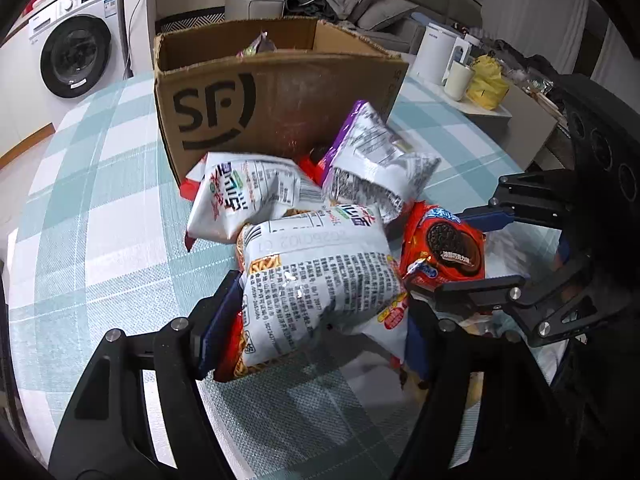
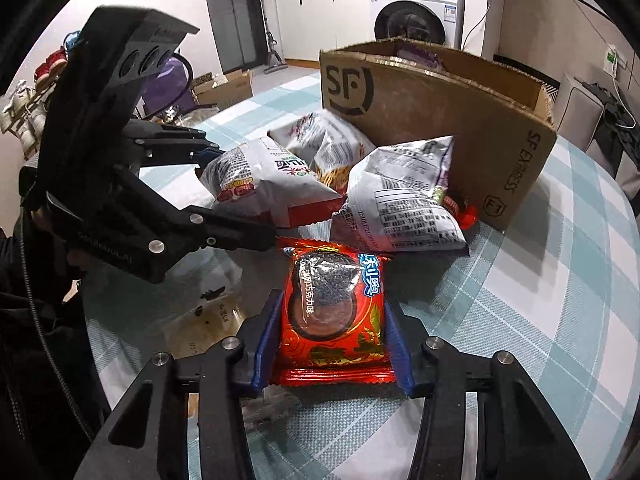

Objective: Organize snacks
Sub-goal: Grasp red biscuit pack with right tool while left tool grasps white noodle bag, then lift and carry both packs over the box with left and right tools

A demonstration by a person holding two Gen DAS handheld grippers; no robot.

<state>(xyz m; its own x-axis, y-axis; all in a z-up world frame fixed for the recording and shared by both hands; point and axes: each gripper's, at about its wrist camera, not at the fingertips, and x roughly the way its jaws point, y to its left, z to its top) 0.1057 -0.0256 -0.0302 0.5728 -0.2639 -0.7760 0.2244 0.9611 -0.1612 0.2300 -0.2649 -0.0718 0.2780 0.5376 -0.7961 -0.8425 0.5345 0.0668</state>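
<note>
My left gripper (image 1: 320, 312) is shut on a white noodle-snack bag (image 1: 320, 276) and holds it just above the table. It also shows in the right wrist view (image 2: 236, 196), around that bag (image 2: 264, 176). My right gripper (image 2: 332, 344) is shut on a red Oreo packet (image 2: 334, 312), which also shows in the left wrist view (image 1: 444, 248) between the right gripper's fingers (image 1: 480, 252). Two more white bags (image 1: 240, 196) (image 1: 380, 168) lie against an open SF cardboard box (image 1: 280, 104), which has a purple packet (image 1: 260, 46) inside.
The table has a teal and white checked cloth (image 1: 100, 200). A white kettle (image 1: 434, 52), a cup (image 1: 458, 80) and a yellow bag (image 1: 486, 82) stand at the far right. A washing machine (image 1: 76, 40) stands beyond the table's left edge.
</note>
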